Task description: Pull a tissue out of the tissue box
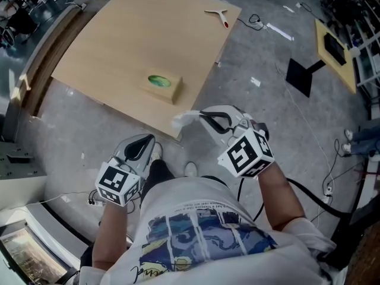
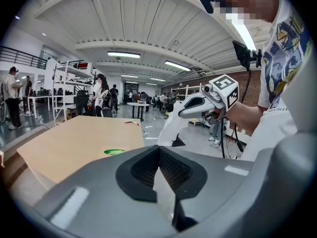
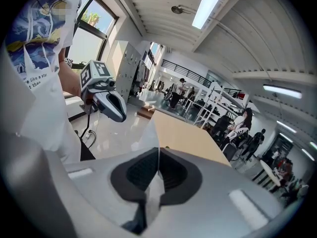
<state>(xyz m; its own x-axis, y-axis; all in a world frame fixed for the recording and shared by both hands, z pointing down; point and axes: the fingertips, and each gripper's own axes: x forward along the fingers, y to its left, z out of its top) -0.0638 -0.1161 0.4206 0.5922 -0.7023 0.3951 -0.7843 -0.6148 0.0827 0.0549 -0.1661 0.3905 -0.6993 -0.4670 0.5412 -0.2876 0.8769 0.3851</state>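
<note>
**Q:** How do your jaws stand?

**A:** On your right gripper [image 1: 205,117] the jaws are clamped on the tissue [image 1: 185,119]. The white sheet is pinched at the tips. Its loose end spreads toward 9 o'clock from them in the head view. The right gripper view shows the same: the pads are pressed together with white paper caught between them and rising past the tips.

On your left gripper [image 1: 148,140] the jaws are together with nothing between them. It sits at 8 o'clock from the right one, close in front of your body and apart from the tissue.

**Q:** Where is the tissue box?

**A:** The tissue box [image 1: 161,86] is on the counter [image 1: 119,34], near the edge closest to you. That puts it at 10 o'clock from your right jaws. It is a tan box with a green oval on top. The tissue is clear of it and not touching. It hangs just past that near edge, over the grey floor [image 1: 255,58].

**Q:** Is anything else on the counter?

**A:** There is one item, a small T-shaped tool [image 1: 218,15] with a red handle. It lies by the far corner, at 1 o'clock from the box and well apart from it.

**Q:** What is beyond the counter?

**A:** In the left gripper view there are people [image 2: 101,95] standing among shelves and tables, far behind the counter.
</note>
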